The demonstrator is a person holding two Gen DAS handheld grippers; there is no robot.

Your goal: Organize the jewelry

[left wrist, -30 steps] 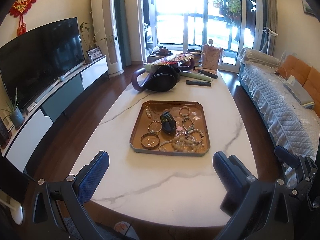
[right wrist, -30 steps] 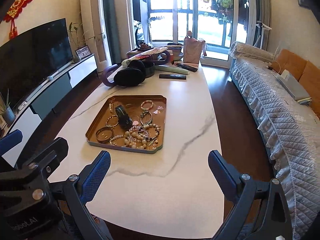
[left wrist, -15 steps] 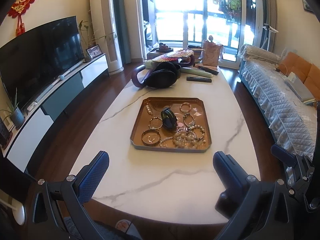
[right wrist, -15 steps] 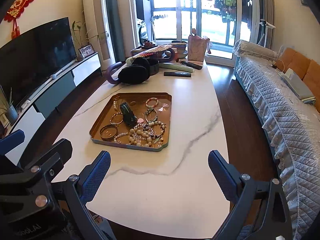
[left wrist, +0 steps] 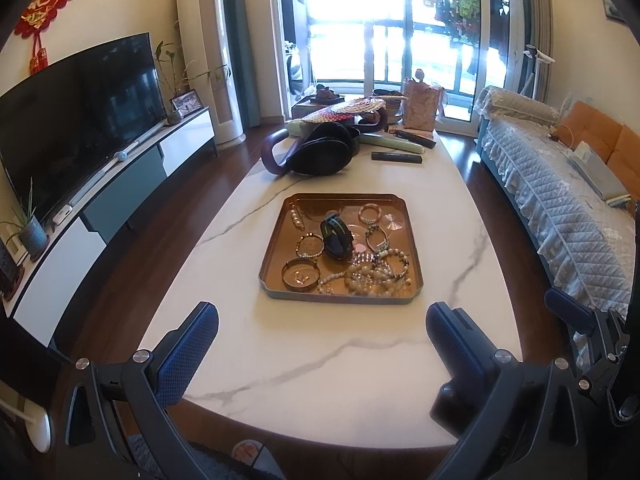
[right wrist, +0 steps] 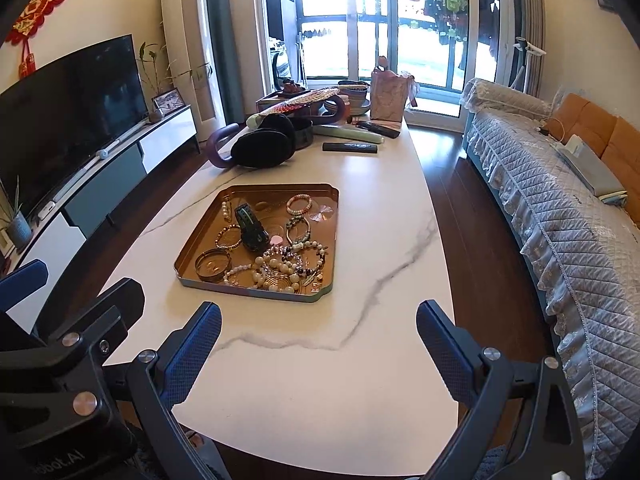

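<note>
A copper tray (left wrist: 276, 256) (right wrist: 192, 248) sits mid-table on the white marble table (left wrist: 332, 356) (right wrist: 304, 364). It holds several bracelets: a pile of pale bead strands (left wrist: 370, 274) (right wrist: 280, 266), a gold bangle (left wrist: 300, 274) (right wrist: 213, 265), a pink bead bracelet (left wrist: 369, 213) (right wrist: 299, 204) and a black-and-green wristband (left wrist: 337, 237) (right wrist: 250, 230). My left gripper (left wrist: 322, 324) hovers open over the table's near end, short of the tray. My right gripper (right wrist: 319, 322) is also open, near the tray's front right corner. Both hold nothing.
At the table's far end lie black earmuffs (left wrist: 320, 152) (right wrist: 264, 146), a purple handle (left wrist: 276, 152), two remotes (left wrist: 396, 157) (right wrist: 350, 147), a woven fan and a pink bag (right wrist: 390, 96). A TV unit (left wrist: 80, 128) runs along the left; a covered sofa (right wrist: 560, 208) along the right.
Both grippers have risen and drawn back slightly, so the tray sits a little farther away and more of the table's near edge shows. Jaws stay open; the jewelry has not moved.
</note>
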